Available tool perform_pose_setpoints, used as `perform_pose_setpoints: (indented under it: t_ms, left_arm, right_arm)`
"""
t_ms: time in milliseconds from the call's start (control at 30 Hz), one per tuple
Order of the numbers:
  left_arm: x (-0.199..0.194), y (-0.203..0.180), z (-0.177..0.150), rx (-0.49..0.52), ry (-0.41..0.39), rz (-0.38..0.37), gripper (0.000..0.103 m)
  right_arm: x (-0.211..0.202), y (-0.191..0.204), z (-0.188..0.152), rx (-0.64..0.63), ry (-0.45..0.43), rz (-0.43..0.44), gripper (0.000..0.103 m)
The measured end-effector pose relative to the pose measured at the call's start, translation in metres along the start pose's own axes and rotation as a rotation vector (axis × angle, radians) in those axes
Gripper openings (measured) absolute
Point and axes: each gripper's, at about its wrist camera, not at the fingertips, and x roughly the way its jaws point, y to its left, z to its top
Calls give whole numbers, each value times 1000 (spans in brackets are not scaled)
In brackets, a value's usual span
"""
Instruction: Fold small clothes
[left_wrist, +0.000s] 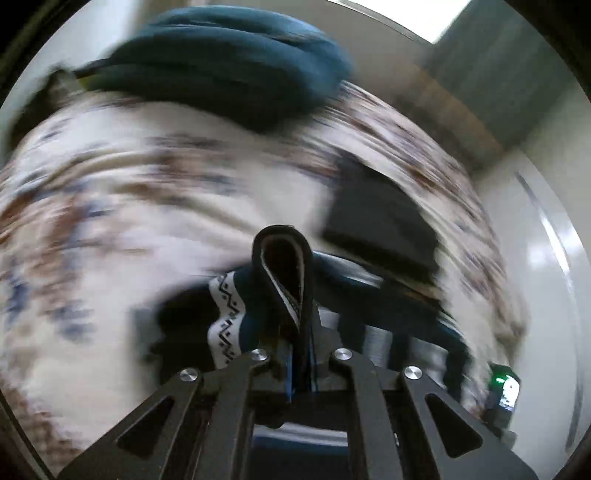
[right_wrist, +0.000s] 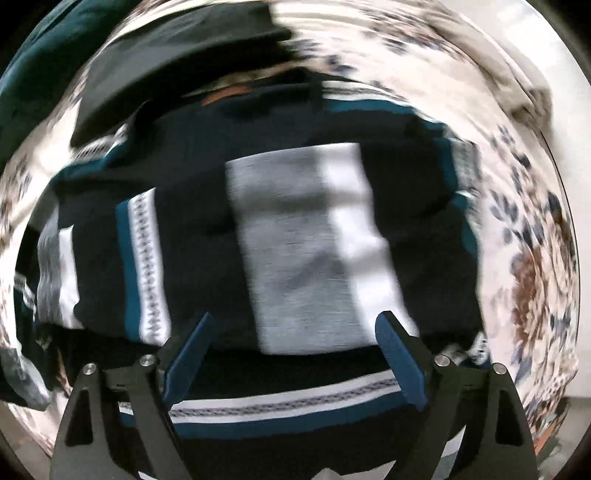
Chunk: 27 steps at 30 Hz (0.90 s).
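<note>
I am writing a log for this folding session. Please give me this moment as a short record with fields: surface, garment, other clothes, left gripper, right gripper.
surface: floral bedsheet
garment: dark patterned sweater with teal, white and grey bands, lying on the sheet
other clothes: teal pile; dark folded item
left gripper: shut on a looped edge of the sweater
right gripper: open above the sweater, holding nothing
image quality: both views motion-blurred

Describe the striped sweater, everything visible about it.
The sweater is a dark navy knit with teal bands, white zigzag-patterned stripes and a broad grey-and-white panel. It lies spread and partly folded on a floral bedsheet, beside a dark folded garment. The left gripper is shut on a looped fold of its edge, lifting it. The right gripper hangs open above it, not touching.
</note>
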Motion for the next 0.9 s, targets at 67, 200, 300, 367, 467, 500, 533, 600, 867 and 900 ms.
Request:
perform_pose_setpoints:
  t_ms: [67, 200, 300, 367, 467, 500, 533, 600, 867, 900]
  left_arm:
    - [31, -68, -8, 69, 35, -88, 4]
    - [74, -172, -33, 170, 122, -186, 5]
    - [88, -223, -54, 235, 177, -230, 10]
    - [85, -242, -63, 263, 171, -242, 32]
    - [75, -241, -66, 284, 133, -222, 90]
    - [71, -232, -64, 280, 111, -196, 90]
    - [68, -219, -63, 276, 94, -167, 90]
    - [57, -183, -58, 259, 27, -55, 90]
    - [29, -32, -50, 185, -26, 400, 90]
    - [29, -12, -50, 157, -10, 444, 90]
  right_arm:
    - [1, -26, 0, 43, 12, 7, 91]
    - [0, -87, -1, 124, 31, 14, 91]
    - [-1, -133, -6, 172, 47, 20, 91]
    - [-3, -164, -12, 201, 58, 31, 91]
    - [-5, -205, -21, 264, 78, 63, 91]
    - [-6, -213, -22, 287, 77, 84, 91]
    - [-8, -221, -23, 317, 71, 125, 91]
    - [-15, -227, -20, 358, 54, 249, 91]
    - [-15, -136, 32, 210, 10, 475, 75]
    - [-8, -121, 44, 184, 15, 466, 58]
